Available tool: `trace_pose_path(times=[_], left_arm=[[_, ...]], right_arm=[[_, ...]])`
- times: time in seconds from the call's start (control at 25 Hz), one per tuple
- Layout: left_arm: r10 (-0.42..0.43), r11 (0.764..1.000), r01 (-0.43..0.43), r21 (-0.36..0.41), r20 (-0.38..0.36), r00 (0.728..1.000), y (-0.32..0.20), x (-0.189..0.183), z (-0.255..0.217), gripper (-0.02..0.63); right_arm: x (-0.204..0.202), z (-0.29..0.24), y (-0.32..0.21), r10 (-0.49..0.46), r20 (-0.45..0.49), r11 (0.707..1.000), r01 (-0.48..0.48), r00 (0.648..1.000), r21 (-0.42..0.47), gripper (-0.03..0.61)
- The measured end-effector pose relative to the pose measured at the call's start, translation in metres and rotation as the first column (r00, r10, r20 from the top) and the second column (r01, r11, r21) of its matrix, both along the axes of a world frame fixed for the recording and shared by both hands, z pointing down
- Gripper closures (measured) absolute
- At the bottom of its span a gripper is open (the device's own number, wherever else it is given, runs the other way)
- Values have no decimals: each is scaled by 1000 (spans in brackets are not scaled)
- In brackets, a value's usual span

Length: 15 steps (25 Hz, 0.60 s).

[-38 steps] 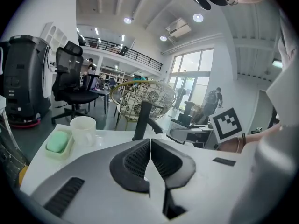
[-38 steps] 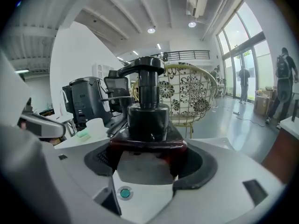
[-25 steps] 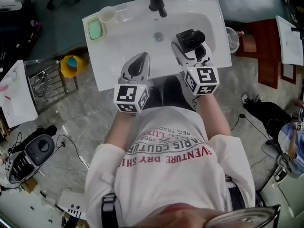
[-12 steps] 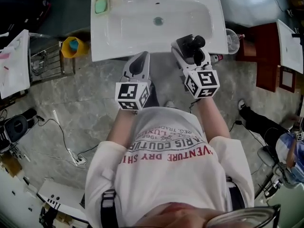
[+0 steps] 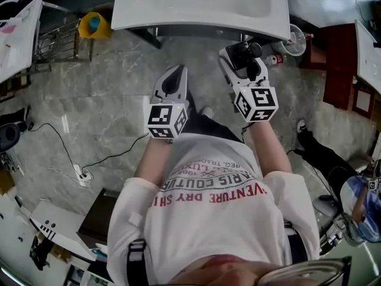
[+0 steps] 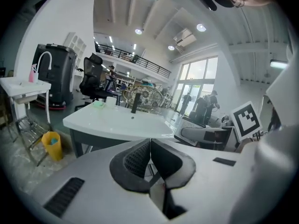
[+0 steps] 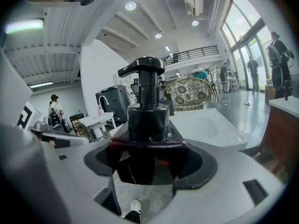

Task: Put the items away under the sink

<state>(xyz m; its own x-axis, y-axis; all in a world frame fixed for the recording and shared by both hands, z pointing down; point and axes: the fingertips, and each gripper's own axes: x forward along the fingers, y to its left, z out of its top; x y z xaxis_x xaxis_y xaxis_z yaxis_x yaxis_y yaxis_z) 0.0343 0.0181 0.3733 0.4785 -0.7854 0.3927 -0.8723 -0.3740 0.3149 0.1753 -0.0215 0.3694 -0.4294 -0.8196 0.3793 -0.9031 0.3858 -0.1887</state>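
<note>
Grey marbled floor (image 5: 107,94) fills most of the head view, and the white sink (image 5: 178,11) runs along its top edge with shadowed space beneath it. Both tools are held out over the floor, just short of the sink's front rim. The right tool (image 5: 241,51) is clamped on a black pump bottle (image 5: 246,57) — in the right gripper view the bottle (image 7: 147,115) stands upright between the jaws, its spout pointing left. The left tool (image 5: 179,71) carries nothing; in the left gripper view its dark pads (image 6: 135,160) meet tip to tip, aimed at the sink (image 6: 117,122). Off to the sink's left stand a yellow bucket (image 5: 94,24) and a wire rack (image 5: 56,40), side by side.
</note>
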Motion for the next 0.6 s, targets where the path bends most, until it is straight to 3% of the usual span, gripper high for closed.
trace_pose_path(times=[0.36, 0.6], left_arm=[[-50, 998, 50, -36, 16, 999, 11, -40, 43, 591], [-38, 999, 37, 26, 38, 999, -20, -59, 100, 591]], right_arm=[[-43, 61, 18, -64, -14, 996, 63, 998, -60, 215], [-74, 126, -4, -107, -29, 994, 107, 994, 4, 215]])
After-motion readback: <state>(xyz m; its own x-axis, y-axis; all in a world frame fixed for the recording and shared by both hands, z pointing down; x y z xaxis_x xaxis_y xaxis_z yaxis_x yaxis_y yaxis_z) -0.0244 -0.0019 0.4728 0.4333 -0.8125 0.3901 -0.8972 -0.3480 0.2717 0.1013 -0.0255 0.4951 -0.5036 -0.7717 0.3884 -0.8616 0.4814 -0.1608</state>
